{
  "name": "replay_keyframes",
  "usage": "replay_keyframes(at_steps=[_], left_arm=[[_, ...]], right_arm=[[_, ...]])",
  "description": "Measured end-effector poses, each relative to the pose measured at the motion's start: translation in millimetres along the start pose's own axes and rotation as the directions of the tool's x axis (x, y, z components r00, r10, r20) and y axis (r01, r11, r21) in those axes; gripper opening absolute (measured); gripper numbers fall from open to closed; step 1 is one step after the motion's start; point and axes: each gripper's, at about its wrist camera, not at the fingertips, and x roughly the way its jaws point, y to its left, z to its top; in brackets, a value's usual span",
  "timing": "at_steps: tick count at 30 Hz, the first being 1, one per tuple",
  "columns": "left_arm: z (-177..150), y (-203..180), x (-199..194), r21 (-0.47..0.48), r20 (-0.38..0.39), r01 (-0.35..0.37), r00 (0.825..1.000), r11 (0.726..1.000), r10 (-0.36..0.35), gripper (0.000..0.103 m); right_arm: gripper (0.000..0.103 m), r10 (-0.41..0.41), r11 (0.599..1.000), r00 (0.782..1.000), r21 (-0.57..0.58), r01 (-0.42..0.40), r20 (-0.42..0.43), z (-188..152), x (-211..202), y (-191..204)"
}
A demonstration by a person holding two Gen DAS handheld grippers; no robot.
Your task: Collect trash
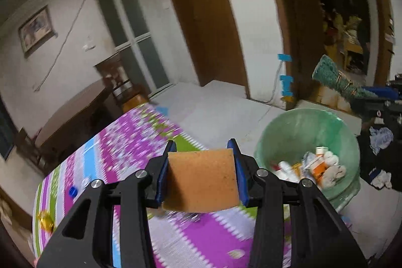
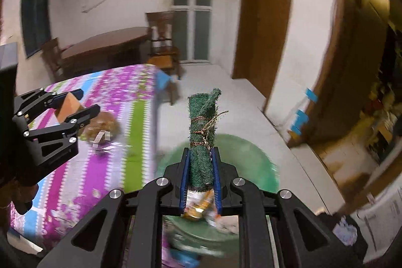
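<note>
Orange sponge block (image 1: 203, 181) pinched in left tongs (image 1: 203, 167), above the striped-cloth surface (image 1: 130, 140) beside the green bin (image 1: 289, 127). Right tongs (image 2: 200, 167) clamp a rolled green scouring pad (image 2: 203, 140), upright over the same bin, which holds trash.

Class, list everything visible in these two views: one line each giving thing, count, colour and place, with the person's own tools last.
Sponge block: one, orange-brown, between the left fingers.
Rolled scouring pad: one, dark green, tied with cord, between the right fingers.
Basin: one, pale green, on the floor beside the table, holding mixed trash.
Tablecloth: one, purple, green and blue, on the table.
Bottle cap: one, blue, on the tablecloth.
Left gripper: one, black, clamping the sponge.
Right gripper: one, black, clamping the pad.
</note>
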Motion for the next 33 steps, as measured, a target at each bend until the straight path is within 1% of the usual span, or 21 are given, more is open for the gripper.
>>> replay_keyframes(at_steps=[1,4,6,8,9,10,11,12,13,14,16,18,19,20,21,22,23,24,26,29,33], left_arm=[[2.6,-7.0,3.4,0.012,-0.002,0.011,1.0,1.0,-0.011,0.041],[10.3,-29.9,15.4,0.051,-0.014,0.054,0.998,0.997,-0.053,0.041],[15.2,-43.6,25.7,0.072,-0.029,0.107,0.994,0.992,-0.105,0.041],[19.7,-51.5,35.9,0.072,-0.061,0.175,0.983,0.982,-0.17,0.041],[22.6,-55.4,45.1,0.061,-0.093,0.23,0.97,0.971,-0.224,0.041],[24.7,-58.6,54.1,0.049,-0.129,0.283,0.953,0.958,-0.275,0.041],[24.7,-59.4,59.0,0.04,-0.148,0.313,0.941,0.949,-0.304,0.041],[24.9,-61.4,66.1,0.026,-0.174,0.36,0.92,0.933,-0.35,0.041],[23.7,-63.4,71.7,0.017,-0.19,0.386,0.907,0.922,-0.376,0.041],[23.3,-66.2,77.7,0.015,-0.206,0.407,0.895,0.913,-0.396,0.041],[20.3,-66.5,84.6,0.01,-0.222,0.43,0.881,0.903,-0.417,0.041],[18.2,-72.7,93.6,-0.004,-0.244,0.465,0.858,0.885,-0.452,0.041],[16.3,-74.3,98.1,-0.011,-0.255,0.487,0.843,0.873,-0.473,0.042],[13.6,-76.4,105.6,-0.019,-0.275,0.491,0.835,0.871,-0.477,0.044],[12.9,-78.1,110.7,-0.024,-0.285,0.474,0.841,0.88,-0.46,0.051],[11.3,-78.1,116.8,-0.036,-0.288,0.449,0.851,0.893,-0.439,0.071],[9.9,-77.9,119.0,-0.045,-0.281,0.436,0.858,0.899,-0.43,0.077],[7.8,-77.0,120.8,-0.051,-0.27,0.424,0.866,0.904,-0.421,0.077],[5.3,-77.3,121.3,-0.05,-0.276,0.417,0.868,0.908,-0.414,0.077],[2.7,-75.6,116.6,-0.036,-0.261,0.39,0.885,0.92,-0.385,0.077],[2.8,-71.5,98.6,-0.045,-0.215,0.386,0.897,0.921,-0.386,0.077]], right_arm=[[0.018,-0.014,1.0,1.0,0.018,0.014,-0.015,-2.2,0.7,-14.4],[0.018,-0.043,0.998,0.998,0.047,0.045,-0.048,-10.5,4.7,-39.7],[0.018,-0.057,0.996,0.995,0.066,0.062,-0.076,-15.3,8.6,-58.5],[0.018,-0.063,0.995,0.993,0.071,0.071,-0.099,-21.1,12.8,-68.5],[0.018,-0.065,0.995,0.991,0.072,0.074,-0.114,-24.0,15.7,-73.9],[0.018,-0.066,0.995,0.99,0.072,0.075,-0.127,-26.7,18.8,-77.7],[0.018,-0.066,0.995,0.988,0.071,0.076,-0.136,-29.6,21.4,-78.5],[0.018,-0.064,0.995,0.987,0.071,0.075,-0.146,-31.6,24.9,-78.5],[0.018,-0.059,0.995,0.986,0.072,0.071,-0.155,-34.0,24.9,-76.4],[0.018,-0.049,0.995,0.985,0.076,0.062,-0.168,-36.3,29.0,-77.6],[0.018,-0.038,0.996,0.982,0.077,0.053,-0.186,-38.4,39.5,-76.8],[0.018,-0.028,0.996,0.98,0.079,0.044,-0.198,-40.6,48.9,-74.9],[0.018,-0.02,0.996,0.978,0.081,0.038,-0.205,-40.2,54.9,-70.4],[0.019,-0.001,0.997,0.975,0.081,0.02,-0.223,-41.2,64.7,-66.9],[0.021,0.007,0.996,0.973,0.087,0.014,-0.232,-42.3,71.9,-67.7],[0.029,-0.009,0.994,0.971,0.104,0.035,-0.24,-44.6,79.5,-70.0],[0.031,-0.018,0.992,0.97,0.12,0.049,-0.244,-45.6,84.7,-72.2],[0.031,-0.015,0.99,0.97,0.13,0.048,-0.244,-46.7,87.6,-73.3],[0.031,-0.016,0.987,0.972,0.152,0.053,-0.236,-49.9,90.7,-75.8],[0.031,-0.031,0.986,0.975,0.154,0.066,-0.221,-53.2,85.3,-77.2],[0.031,-0.051,0.983,0.981,0.162,0.082,-0.186,-60.3,69.6,-77.5]])
